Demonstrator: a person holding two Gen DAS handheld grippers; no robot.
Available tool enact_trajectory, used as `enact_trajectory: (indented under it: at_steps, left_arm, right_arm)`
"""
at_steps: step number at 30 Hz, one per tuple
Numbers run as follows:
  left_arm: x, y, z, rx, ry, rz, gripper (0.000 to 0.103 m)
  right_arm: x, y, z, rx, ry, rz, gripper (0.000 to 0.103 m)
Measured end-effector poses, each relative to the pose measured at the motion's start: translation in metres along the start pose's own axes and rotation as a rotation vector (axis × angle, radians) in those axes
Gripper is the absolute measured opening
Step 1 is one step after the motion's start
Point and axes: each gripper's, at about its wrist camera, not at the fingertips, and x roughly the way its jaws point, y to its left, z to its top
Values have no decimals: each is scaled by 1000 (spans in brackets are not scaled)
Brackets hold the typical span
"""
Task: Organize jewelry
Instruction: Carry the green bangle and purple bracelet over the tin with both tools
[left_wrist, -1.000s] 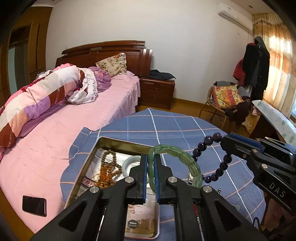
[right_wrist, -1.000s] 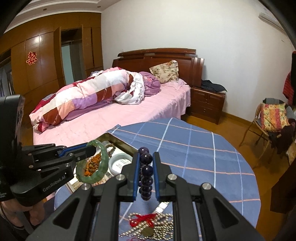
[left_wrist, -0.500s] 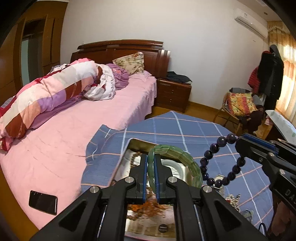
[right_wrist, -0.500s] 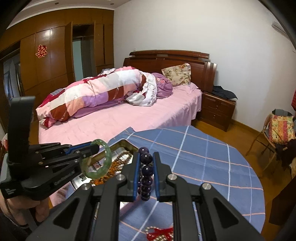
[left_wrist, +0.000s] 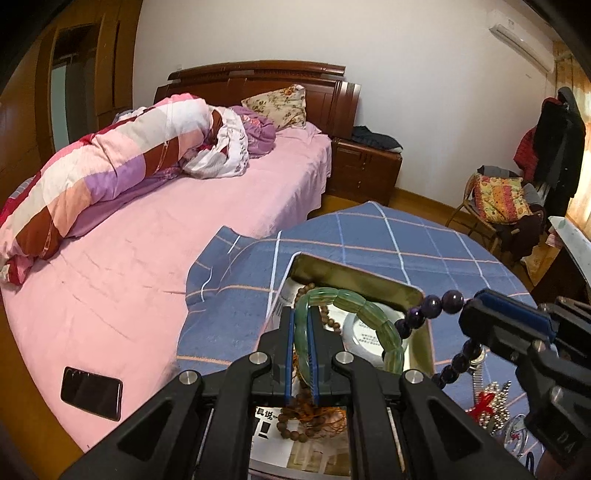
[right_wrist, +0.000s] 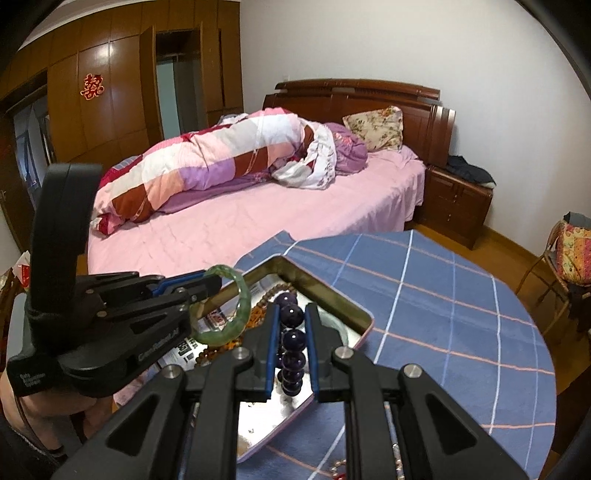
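Since a second earlier, both grippers had shifted over the metal tin (left_wrist: 354, 280), which now lay more centrally beneath them, and the bed (left_wrist: 184, 229) filled more of both views. The left gripper (left_wrist: 302, 332) was clenched on the green jade bangle (left_wrist: 369, 314), its blue-padded fingers pinching one side of the ring while the rest arched out to the right above the open tin. The right gripper (right_wrist: 291, 343) was clenched on the dark purple bead bracelet (right_wrist: 291, 339), with the beads stacked in a line between its fingers; in the left wrist view the same bracelet (left_wrist: 432, 310) curved away from the right gripper's tip, hanging over the tin's right rim. Inside the tin lay a brown wooden bead strand (left_wrist: 314, 417) with orange cord, a round white container (left_wrist: 369, 336) and printed paper. The tin sat on the desk, covered by a blue checked cloth (right_wrist: 443, 314), near the edge closest to the bed. To the right of the tin, a small heap of silver beads with a red knot (left_wrist: 491, 402) rested on the cloth. A dark phone (left_wrist: 90, 393) lay on the pink sheet.
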Motion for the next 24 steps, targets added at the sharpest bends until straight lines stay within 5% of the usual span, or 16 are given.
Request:
enact_trajectory:
  at_steps: [24]
  left_arm:
    - [36,-3,-16,32,110,22,6]
  right_arm:
    - [40,-13,-19,47,110,-26,16]
